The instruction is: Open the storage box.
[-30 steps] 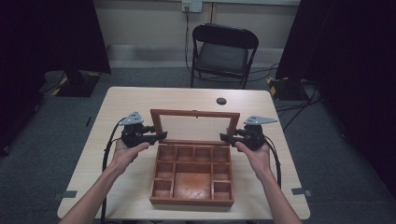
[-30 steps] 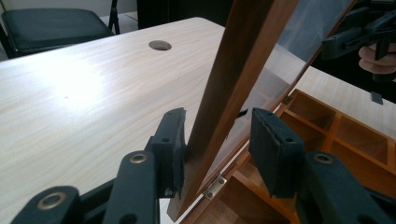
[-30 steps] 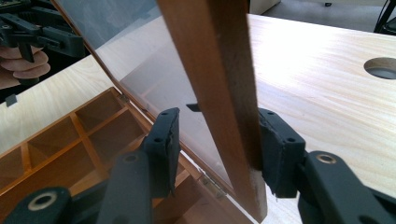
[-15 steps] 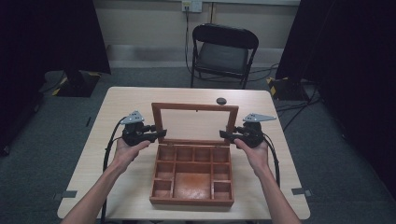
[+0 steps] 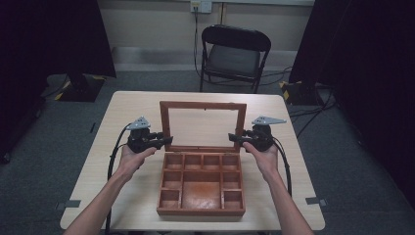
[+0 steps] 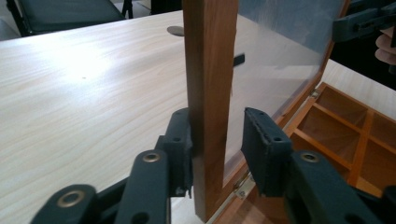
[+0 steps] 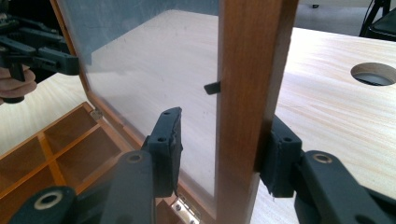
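A wooden box (image 5: 200, 211) with several compartments lies open on the table. Its glass-paned lid (image 5: 203, 105) stands nearly upright at the back. My left gripper (image 5: 169, 141) is at the lid's left frame rail (image 6: 210, 70); its jaws have just been closing and are shut on that rail, one pad (image 6: 182, 140) flat against the wood. My right gripper (image 5: 232, 138) straddles the right rail (image 7: 252, 70). Its outer pad (image 7: 280, 154) touches the wood and the inner pad (image 7: 168, 144) stands clear of it, so it is open.
The pale wooden table (image 5: 132, 112) has a round cable hole (image 7: 376, 73) behind the lid. A black folding chair (image 5: 235, 54) stands beyond the far edge. Cables trail from both grippers over the table's sides. Hinges (image 7: 184, 210) join lid and box.
The lid's top edge has climbed in the high view, so the lid has swung further up. Both hands stayed at its sides.
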### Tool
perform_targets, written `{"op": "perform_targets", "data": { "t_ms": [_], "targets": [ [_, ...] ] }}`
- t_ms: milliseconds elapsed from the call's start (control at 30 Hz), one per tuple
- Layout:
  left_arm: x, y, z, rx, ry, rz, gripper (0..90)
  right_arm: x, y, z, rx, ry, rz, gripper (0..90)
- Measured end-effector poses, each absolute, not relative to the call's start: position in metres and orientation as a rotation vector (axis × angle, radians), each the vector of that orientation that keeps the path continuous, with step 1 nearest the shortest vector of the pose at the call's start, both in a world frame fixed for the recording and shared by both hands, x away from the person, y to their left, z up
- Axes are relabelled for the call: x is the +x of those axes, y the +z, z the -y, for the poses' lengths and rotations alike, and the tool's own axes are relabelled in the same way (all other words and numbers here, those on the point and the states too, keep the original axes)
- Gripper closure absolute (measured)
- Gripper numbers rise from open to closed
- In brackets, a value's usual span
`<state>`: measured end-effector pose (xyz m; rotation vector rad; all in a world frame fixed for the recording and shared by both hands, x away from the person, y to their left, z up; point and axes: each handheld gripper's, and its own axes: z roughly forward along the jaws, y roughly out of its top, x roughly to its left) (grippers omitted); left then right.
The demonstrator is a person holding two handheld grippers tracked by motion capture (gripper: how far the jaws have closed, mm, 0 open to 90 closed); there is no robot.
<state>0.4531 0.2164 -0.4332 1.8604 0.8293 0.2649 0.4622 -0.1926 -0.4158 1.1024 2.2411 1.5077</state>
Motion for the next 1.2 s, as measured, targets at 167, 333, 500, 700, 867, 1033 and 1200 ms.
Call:
{"op": "perform_targets", "data": {
  "t_ms": [167, 333, 500, 700, 867, 1033, 1200],
  "targets": [
    [0.455, -0.435, -0.217, 1.859, 0.259, -0.837, 67.2, 0.463, -0.418, 0.193, 1.111, 1.514, -2.247, 50.8],
    [0.456, -0.436, -0.217, 1.852, 0.26, -0.853, 67.3, 0.463, -0.424, 0.19, 1.105, 1.462, -2.285, 46.2],
    [0.457, -0.436, -0.216, 1.859, 0.26, -0.858, 67.2, 0.462, -0.43, 0.19, 1.12, 1.439, -2.285, 48.9],
    [0.459, -0.44, -0.217, 1.861, 0.249, -0.874, 65.1, 0.463, -0.44, 0.193, 1.146, 1.422, -2.291, 56.0],
    [0.459, -0.445, -0.217, 1.869, 0.23, -0.879, 60.6, 0.467, -0.442, 0.194, 1.164, 1.435, -2.284, 56.6],
    [0.461, -0.448, -0.215, 1.863, 0.241, -0.899, 59.8, 0.469, -0.444, 0.194, 1.181, 1.433, -2.28, 55.2],
    [0.465, -0.449, -0.215, 1.878, 0.244, -0.92, 63.8, 0.473, -0.447, 0.194, 1.191, 1.445, -2.28, 53.8]
  ]
}}
